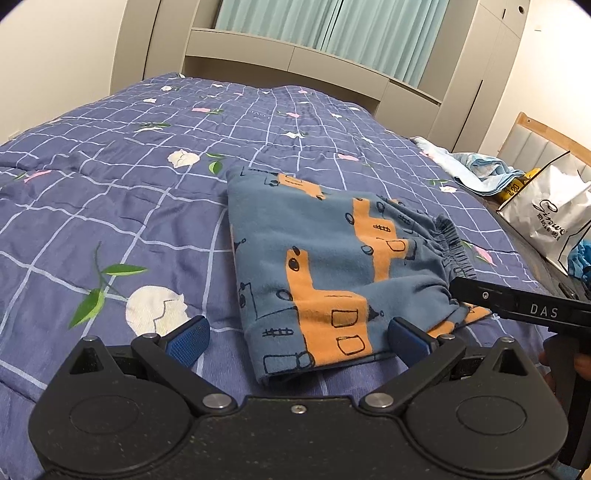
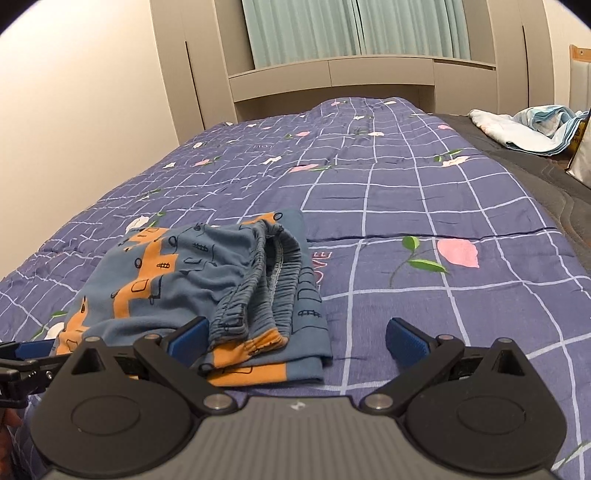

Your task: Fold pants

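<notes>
Between your left gripper's (image 1: 297, 341) spread fingers lies the near edge of the folded pants (image 1: 325, 266), flat on the checked quilt (image 1: 110, 206); your right gripper (image 2: 295, 341) gapes empty over their waistband, and curtains (image 2: 354, 29) hang beyond

Both views evenly lit by soft, warm indoor light, likely overhead; no hard shadows. Only a thin soft shadow under the folded pants (image 1: 325, 266) on the quilt (image 1: 110, 206). Walls go cream-yellow, slightly blown out upper left. Mild sheen on the white shopping bag (image 1: 550, 218) at right. Strong fisheye bend: cabinets (image 2: 369, 74) and curtains (image 2: 354, 26) curve, dark vignette in the top corners. Near gripper housings soft, slightly out of focus. Mid-scene fabric sharp; far end softer, some compression blockiness.
</notes>
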Demonstrator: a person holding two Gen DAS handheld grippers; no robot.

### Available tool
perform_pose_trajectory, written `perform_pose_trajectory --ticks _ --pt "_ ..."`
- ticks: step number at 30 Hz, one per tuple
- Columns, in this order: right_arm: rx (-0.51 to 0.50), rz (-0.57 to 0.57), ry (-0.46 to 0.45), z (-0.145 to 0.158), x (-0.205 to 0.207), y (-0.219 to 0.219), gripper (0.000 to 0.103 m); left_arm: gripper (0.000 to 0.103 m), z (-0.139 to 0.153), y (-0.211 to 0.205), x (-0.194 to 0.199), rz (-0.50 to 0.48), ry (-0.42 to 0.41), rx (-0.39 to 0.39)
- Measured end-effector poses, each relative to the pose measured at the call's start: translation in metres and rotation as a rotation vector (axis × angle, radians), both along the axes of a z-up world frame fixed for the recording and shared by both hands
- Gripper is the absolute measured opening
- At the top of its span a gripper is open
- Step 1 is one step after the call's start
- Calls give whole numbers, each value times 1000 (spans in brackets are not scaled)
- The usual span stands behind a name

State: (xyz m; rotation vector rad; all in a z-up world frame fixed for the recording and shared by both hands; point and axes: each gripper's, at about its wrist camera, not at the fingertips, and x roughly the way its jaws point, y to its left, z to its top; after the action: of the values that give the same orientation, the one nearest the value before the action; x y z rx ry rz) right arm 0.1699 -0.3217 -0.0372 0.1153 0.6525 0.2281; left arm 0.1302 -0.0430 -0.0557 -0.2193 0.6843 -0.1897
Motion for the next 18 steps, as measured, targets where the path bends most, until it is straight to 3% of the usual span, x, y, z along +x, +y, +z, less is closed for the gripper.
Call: perform_pose_trajectory --ticks 14,18 --pt "-29 45 -8 -6 -24 5 103 102 10 0 -10 3 21 19" --pt "-22 68 -5 -7 -29 5 103 102 16 9 -13 15 32 -7"
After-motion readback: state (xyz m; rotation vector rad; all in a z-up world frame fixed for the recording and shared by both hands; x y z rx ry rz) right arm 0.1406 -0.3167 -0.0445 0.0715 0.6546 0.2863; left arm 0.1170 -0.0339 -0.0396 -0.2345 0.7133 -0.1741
